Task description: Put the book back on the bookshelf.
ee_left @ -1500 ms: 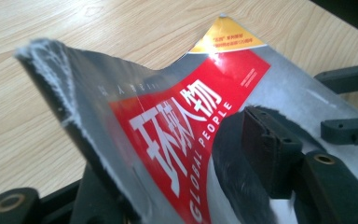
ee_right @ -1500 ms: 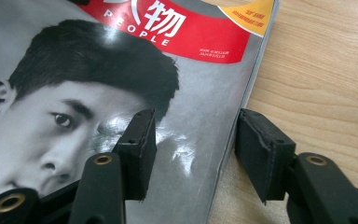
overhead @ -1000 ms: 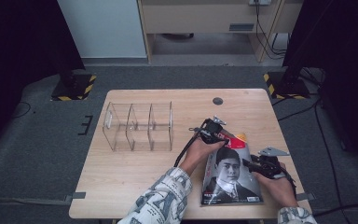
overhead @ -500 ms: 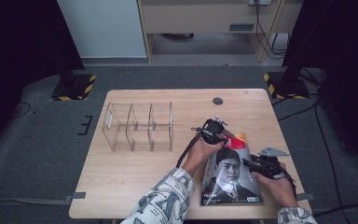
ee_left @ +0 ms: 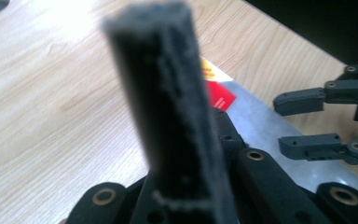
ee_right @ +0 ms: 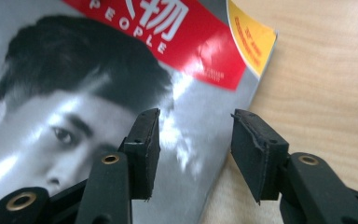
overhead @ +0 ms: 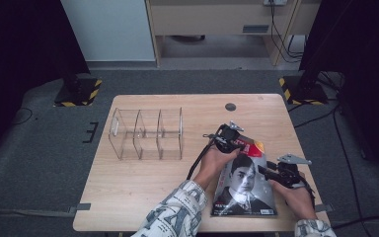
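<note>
Magazine point(overhead: 244, 185) lies flat on table point(overhead: 143, 182); left tool point(overhead: 231, 139) pressed together at its top edge, right tool point(ee_right: 193, 140) spread.

- A light wooden surface point(overhead: 143, 182) is seen from above, standing on grey carpet.
- A clear organiser point(overhead: 146, 134) with three compartments is set on its left half, upright.
- A magazine point(overhead: 244, 187) lies flat near the front right corner, cover up, its red and yellow top edge pointing away from the person.
- A small dark round disc point(overhead: 230, 106) is set in the surface near the far edge.
</note>
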{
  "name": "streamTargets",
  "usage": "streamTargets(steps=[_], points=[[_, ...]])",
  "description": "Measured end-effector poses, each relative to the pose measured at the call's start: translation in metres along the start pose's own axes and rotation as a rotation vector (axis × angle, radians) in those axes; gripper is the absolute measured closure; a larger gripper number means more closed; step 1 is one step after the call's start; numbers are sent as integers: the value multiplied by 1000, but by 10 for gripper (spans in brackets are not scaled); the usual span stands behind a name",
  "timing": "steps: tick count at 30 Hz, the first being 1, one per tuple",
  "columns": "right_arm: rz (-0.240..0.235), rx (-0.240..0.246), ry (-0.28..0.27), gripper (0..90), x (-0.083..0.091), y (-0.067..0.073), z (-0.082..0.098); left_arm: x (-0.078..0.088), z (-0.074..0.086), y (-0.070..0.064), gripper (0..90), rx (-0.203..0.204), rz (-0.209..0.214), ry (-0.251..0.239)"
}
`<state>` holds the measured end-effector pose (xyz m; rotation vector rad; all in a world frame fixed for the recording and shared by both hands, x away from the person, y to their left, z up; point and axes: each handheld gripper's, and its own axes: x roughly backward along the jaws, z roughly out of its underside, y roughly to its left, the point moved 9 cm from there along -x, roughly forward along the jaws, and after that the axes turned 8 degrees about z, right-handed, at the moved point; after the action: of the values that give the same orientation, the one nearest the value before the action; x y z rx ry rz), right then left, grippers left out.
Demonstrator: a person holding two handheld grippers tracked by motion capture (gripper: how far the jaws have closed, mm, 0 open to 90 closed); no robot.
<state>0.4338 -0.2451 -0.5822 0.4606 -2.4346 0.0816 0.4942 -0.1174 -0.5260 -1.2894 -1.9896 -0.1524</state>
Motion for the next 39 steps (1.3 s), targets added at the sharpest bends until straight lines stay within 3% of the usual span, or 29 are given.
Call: streamTargets(steps=[5,9,13,16,21,30,39], points=[[16,-22,-49,490,7,0,-9,6,-6,-8,853,-12,10,-32],[56,-57,-77,475,12,-10,-14,13,-11,-14,857,-39,15,-59],[67,-99,-103,472,15,-15,-19,22,-16,-19,860,-42,32,-89],[90,-103,-114,471,16,-18,-21,30,-21,-23,861,-59,32,-113],[145,-115,-76,453,14,-29,-14,43,-27,-27,862,-76,26,-150],[164,-104,-28,385,8,-29,-7,58,-35,-31,865,-76,32,-183],[167,-75,-11,370,7,-29,-3,78,-52,-44,866,-109,30,-213]])
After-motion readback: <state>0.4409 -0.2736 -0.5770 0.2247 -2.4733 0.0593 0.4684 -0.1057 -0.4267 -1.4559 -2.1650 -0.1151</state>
